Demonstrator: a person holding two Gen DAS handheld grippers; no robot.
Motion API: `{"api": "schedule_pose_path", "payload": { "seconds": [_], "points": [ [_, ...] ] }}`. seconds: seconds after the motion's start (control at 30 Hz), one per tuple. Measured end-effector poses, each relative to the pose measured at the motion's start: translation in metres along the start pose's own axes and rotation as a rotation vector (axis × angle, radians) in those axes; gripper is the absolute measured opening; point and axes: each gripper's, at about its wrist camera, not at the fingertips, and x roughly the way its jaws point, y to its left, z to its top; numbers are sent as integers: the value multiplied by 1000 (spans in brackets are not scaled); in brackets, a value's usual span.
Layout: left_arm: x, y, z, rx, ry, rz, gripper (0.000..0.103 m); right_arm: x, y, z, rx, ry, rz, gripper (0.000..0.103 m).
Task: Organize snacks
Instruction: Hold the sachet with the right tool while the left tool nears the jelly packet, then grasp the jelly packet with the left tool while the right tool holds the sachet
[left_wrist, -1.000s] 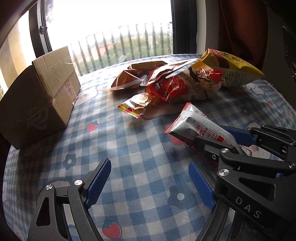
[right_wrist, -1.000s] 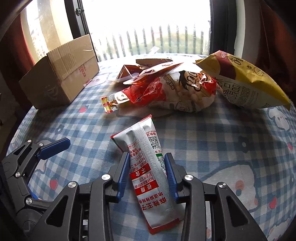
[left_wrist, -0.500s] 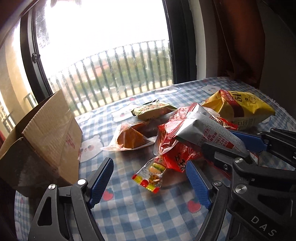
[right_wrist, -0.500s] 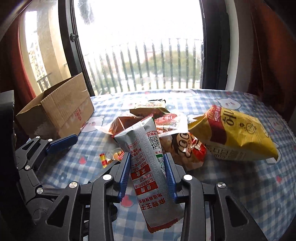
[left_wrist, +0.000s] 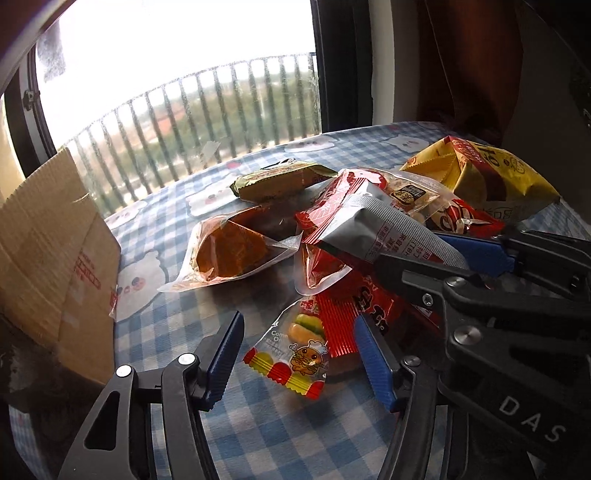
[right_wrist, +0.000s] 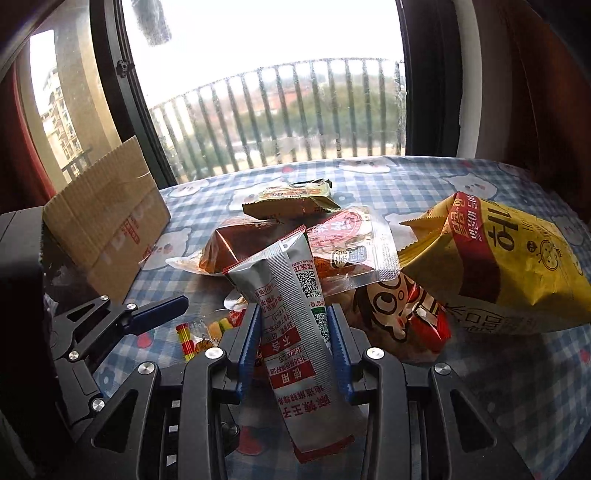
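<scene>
- The right gripper (right_wrist: 291, 332) had its jaws clenched on the silver-and-red sachet (right_wrist: 295, 317) — gripped at mid-length, lifted clear of the desk (right_wrist: 424, 177), tilted up toward the window.
- The left gripper (left_wrist: 299, 354) hung with jaws spread wide and nothing between the pads; the small burger-print gummy packet (left_wrist: 295, 354) lay on the checked cloth right in that gap.
- Behind it sat the snack pile — a clear pouch with orange-brown filling (left_wrist: 236, 251), a red cartoon bag (right_wrist: 402, 310), an olive-green wrapper (left_wrist: 277, 181) farther back.
- The big yellow chip bag (right_wrist: 509, 266) lay on the right side of the pile.
- The cardboard box (left_wrist: 48, 236) stood at the left edge of the desk, apart from the pile.
</scene>
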Motion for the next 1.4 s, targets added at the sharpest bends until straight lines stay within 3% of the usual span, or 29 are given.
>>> {"api": "schedule_pose_path", "payload": {
  "seconds": [0.3, 0.57, 0.7, 0.93, 1.4],
  "points": [
    [-4, 1, -9, 38, -1, 46, 64, 2, -1, 0, 11, -1, 19, 38],
    [8, -6, -4, 26, 7, 34, 61, 2, -4, 0, 18, -4, 25, 38],
    [12, -9, 4, 38, -11, 40, 49, 1, -8, -1, 29, -4, 18, 38],
    [14, -15, 8, 81, -35, 55, 45, 3, -12, -1, 44, -8, 6, 38],
    [-21, -4, -10, 25, -72, 71, 44, -3, 4, -6, 31, 7, 38, 38]
  ]
}}
